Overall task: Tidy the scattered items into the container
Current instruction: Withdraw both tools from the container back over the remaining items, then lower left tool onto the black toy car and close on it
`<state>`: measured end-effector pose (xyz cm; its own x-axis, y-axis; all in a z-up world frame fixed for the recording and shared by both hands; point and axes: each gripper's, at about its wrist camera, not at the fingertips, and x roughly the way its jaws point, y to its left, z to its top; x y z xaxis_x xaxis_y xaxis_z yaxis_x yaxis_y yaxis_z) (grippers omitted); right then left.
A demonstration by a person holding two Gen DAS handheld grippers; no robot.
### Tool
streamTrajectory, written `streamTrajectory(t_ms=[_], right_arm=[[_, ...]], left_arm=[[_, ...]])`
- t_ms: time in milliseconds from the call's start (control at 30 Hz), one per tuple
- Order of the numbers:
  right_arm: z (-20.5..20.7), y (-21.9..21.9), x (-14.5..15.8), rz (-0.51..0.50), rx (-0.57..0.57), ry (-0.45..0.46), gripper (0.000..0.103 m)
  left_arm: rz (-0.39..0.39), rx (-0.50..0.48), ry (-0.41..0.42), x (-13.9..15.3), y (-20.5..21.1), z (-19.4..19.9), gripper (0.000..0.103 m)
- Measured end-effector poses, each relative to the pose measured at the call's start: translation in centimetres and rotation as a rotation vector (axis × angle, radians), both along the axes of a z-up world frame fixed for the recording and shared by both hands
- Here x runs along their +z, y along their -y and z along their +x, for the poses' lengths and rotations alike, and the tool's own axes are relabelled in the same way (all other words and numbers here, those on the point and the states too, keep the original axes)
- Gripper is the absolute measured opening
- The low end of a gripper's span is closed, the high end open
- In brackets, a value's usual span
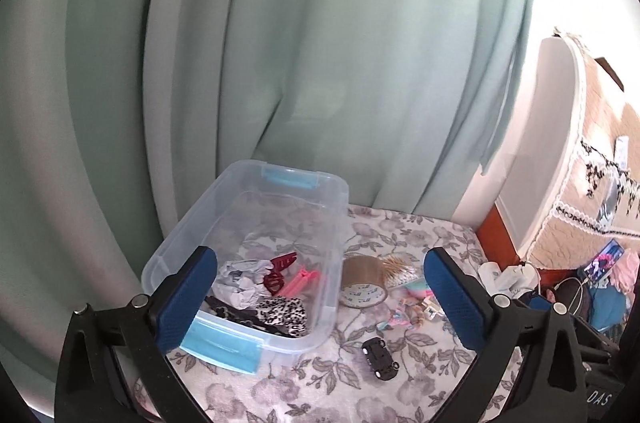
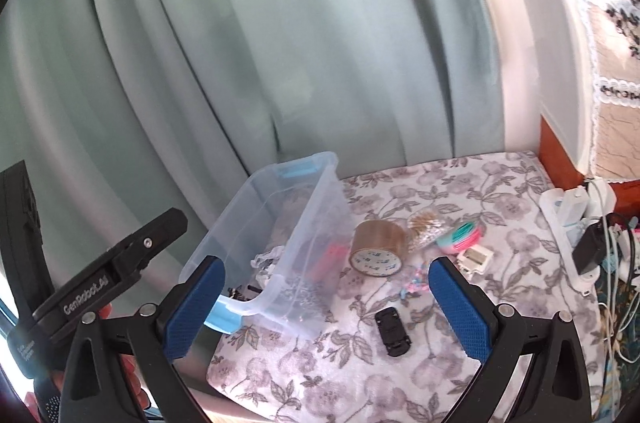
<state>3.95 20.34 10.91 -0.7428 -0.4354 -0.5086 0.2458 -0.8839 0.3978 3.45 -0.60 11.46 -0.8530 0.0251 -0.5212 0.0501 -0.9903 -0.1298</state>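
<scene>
A clear plastic container (image 1: 192, 223) with blue latches stands on the floral cloth; it also shows in the right wrist view (image 2: 320, 191). Inside lie a dark red hair claw (image 1: 278, 273), pink clips (image 1: 300, 281), crumpled paper and a leopard-print piece (image 1: 284, 313). Right of it lie a brown tape roll (image 1: 362, 283) (image 2: 378, 249), a black toy car (image 1: 380, 353) (image 2: 393, 331), a gold bristly item (image 2: 424, 227) and a pink-teal item (image 2: 460, 237). My left gripper (image 1: 320, 297) is open and empty above the container's near corner. My right gripper (image 2: 326, 307) is open and empty above the car.
A green curtain (image 1: 300, 63) hangs behind the table. A power strip with plugs and cables (image 2: 580, 235) lies at the right edge. A phone (image 1: 606, 259) and clutter sit at the far right. The left gripper's body (image 2: 100, 275) shows at the left.
</scene>
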Motion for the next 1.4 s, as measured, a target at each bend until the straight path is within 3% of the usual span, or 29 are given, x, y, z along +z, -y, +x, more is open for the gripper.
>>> streamTrajectory(t_ms=[533, 800, 1133, 1400], right_arm=[[0.2, -8.6, -3.3, -0.045, -0.156, 0.047, 0.103], [0.0, -11.0, -5.6, -0.047, -0.223, 0.069, 0.103], [-1.4, -12.0, -9.4, -0.042, -0.237, 0.153, 0.103], [-3.0, -12.2, -12.4, 0.010, -0.261, 0.241, 0.103]], left_arm=[[-0.006, -0.125, 0.079, -3.2, -8.2, -1.1, 0.103], [-0.023, -0.161, 0.193, -6.9, -10.6, -2.7, 0.103], [0.005, -0.109, 0.305, -11.8, -11.0, -4.6, 0.103], [-0.014, -0.143, 0.426, -16.5, -12.1, -6.3, 0.103]])
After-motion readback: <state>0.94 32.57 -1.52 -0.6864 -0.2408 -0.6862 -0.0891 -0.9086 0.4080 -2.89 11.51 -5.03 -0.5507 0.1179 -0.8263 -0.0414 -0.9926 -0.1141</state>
